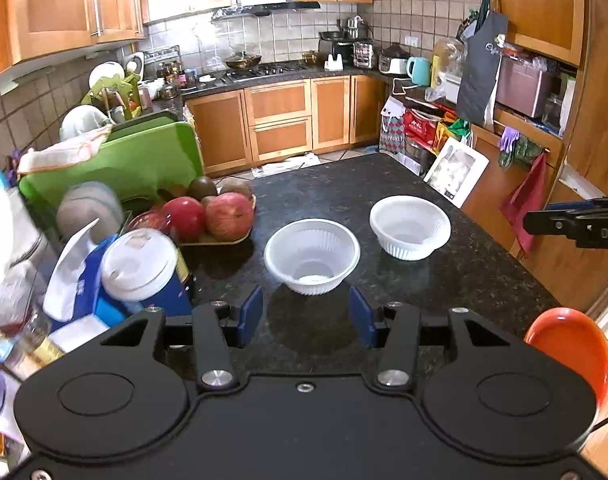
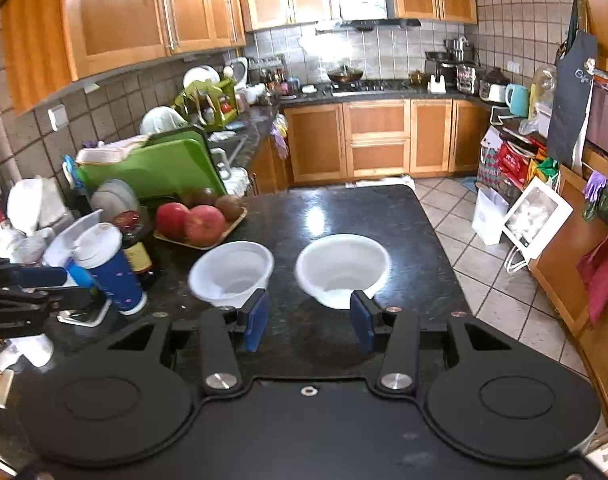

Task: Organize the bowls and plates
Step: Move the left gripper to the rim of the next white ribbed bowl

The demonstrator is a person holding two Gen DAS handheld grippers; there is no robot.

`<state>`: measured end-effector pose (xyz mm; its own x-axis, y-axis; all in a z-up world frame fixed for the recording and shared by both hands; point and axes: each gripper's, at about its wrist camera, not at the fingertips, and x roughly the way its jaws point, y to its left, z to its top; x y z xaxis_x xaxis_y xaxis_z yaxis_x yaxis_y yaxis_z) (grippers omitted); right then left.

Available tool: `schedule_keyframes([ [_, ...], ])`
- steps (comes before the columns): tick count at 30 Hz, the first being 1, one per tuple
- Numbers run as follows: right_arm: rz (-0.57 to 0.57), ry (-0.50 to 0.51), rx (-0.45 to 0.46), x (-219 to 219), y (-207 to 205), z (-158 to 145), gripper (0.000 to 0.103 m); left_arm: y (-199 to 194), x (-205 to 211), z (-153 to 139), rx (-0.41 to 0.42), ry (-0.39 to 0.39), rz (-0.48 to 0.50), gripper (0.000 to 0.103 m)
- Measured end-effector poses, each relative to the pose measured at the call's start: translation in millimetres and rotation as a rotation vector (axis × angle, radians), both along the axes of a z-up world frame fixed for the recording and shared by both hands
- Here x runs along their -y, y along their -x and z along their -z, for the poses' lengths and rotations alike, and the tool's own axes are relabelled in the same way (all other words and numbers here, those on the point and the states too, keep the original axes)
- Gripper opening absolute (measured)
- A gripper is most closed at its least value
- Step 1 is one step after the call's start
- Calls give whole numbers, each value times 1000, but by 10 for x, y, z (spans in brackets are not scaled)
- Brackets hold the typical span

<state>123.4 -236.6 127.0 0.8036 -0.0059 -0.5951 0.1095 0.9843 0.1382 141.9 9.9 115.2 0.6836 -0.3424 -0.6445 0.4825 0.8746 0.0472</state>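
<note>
Two white ribbed plastic bowls sit apart on the dark speckled stone counter: left bowl (image 1: 311,255), right bowl (image 1: 409,227). Your left gripper (image 1: 306,317) and right gripper (image 2: 307,320) both hang spread, pinching nothing, near side of the bowls. Risk: thin rims flex, so an off-centre pinch may skid a bowl left into the fruit tray (image 1: 216,240).

Polished stone, ribbed plastic, matt black tools

A glossy, speckled dark worktop (image 2: 343,212) is seen under two white bowls (image 1: 311,254) (image 1: 409,226) of thin ribbed plastic; matt black plastic with metal screws and blue pads (image 1: 251,314) is shown on the left tool (image 1: 307,316).
</note>
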Motion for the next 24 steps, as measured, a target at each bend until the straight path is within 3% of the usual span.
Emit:
schedule_keyframes([
  [9, -79, 18, -112, 597, -563, 134, 47, -312, 642, -23, -98, -32, -43, 56],
  [17, -190, -3, -150, 977, -1061, 310, 47, -433, 1084, 168, -244, -9, -187, 55],
  [24, -275, -12, -203, 1126, -1594, 586, 45, -539, 1475, 369, -289, -3, -324, 55],
])
